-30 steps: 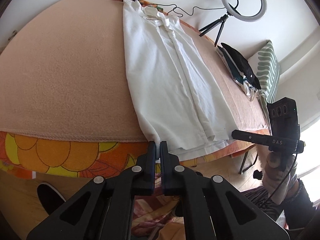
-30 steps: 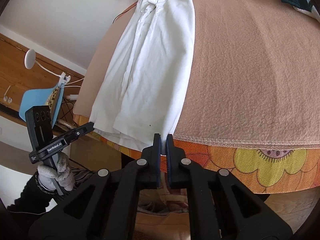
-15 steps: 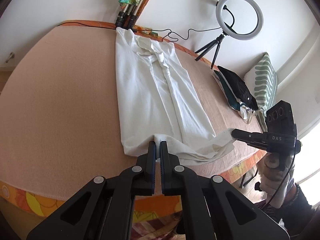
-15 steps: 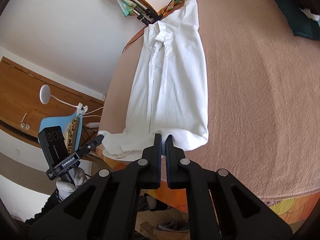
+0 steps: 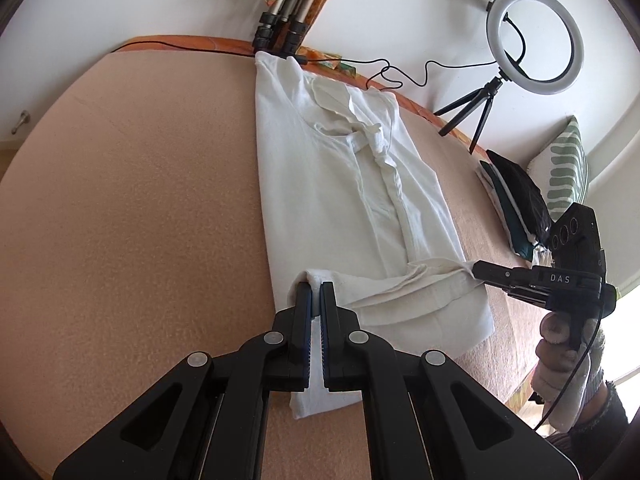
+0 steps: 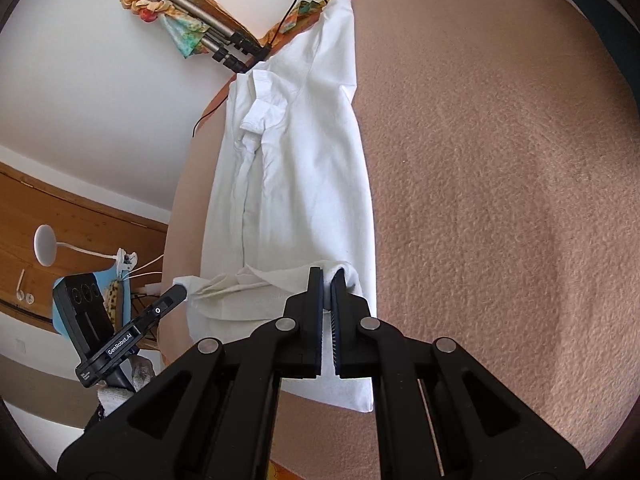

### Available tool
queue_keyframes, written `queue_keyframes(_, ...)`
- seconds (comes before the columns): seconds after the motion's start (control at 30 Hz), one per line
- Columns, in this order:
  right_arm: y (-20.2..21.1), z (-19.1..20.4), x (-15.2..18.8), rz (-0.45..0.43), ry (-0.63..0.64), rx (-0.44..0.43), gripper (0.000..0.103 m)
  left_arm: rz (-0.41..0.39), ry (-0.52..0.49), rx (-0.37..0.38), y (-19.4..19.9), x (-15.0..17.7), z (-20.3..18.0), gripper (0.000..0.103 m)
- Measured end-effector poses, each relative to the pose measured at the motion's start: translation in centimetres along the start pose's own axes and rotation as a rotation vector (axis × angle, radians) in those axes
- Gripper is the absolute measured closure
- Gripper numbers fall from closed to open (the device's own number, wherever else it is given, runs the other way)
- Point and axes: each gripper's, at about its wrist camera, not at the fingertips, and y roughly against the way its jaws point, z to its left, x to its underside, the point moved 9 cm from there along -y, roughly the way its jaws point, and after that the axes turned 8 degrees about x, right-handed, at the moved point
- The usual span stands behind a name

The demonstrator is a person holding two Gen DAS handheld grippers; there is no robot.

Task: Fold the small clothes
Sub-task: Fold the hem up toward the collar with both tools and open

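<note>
A white collared shirt (image 5: 340, 184) lies lengthwise on the peach blanket (image 5: 132, 208), its collar toward the far edge. It also shows in the right wrist view (image 6: 296, 168). My left gripper (image 5: 315, 288) is shut on the left corner of the shirt's hem and holds it lifted over the shirt's body. My right gripper (image 6: 327, 276) is shut on the hem's right corner. The hem is doubled back over the lower part of the shirt, with a loose fold sagging between the two grippers. The right gripper shows in the left wrist view (image 5: 478, 270), the left gripper in the right wrist view (image 6: 180, 290).
A ring light on a tripod (image 5: 532, 36) stands at the far right. Folded dark clothes (image 5: 516, 196) and a green striped cushion (image 5: 568, 164) lie at the right edge. Tripod legs with a colourful cloth (image 6: 192, 28) and a black cable (image 5: 400, 74) sit beyond the collar.
Both grippers have carried the shirt's hem up from the table's front edge and forward over the shirt, so the lower part now folds back on itself.
</note>
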Motion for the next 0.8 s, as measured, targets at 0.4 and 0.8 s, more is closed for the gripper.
queue_keyframes(0.4, 4.3, 1.6, -0.1, -0.125, 0.190, 0.081, 0.082, -0.082, -0.021, -0.041, 3.2, -1.1, 0.5, 0.088)
queue_keyframes(0.8, -2.1, 6.3, 3.0, 0.004, 0.479, 0.093, 0.082, 0.089, -0.062, 0.061, -3.6, 1.5, -3.4, 0.088)
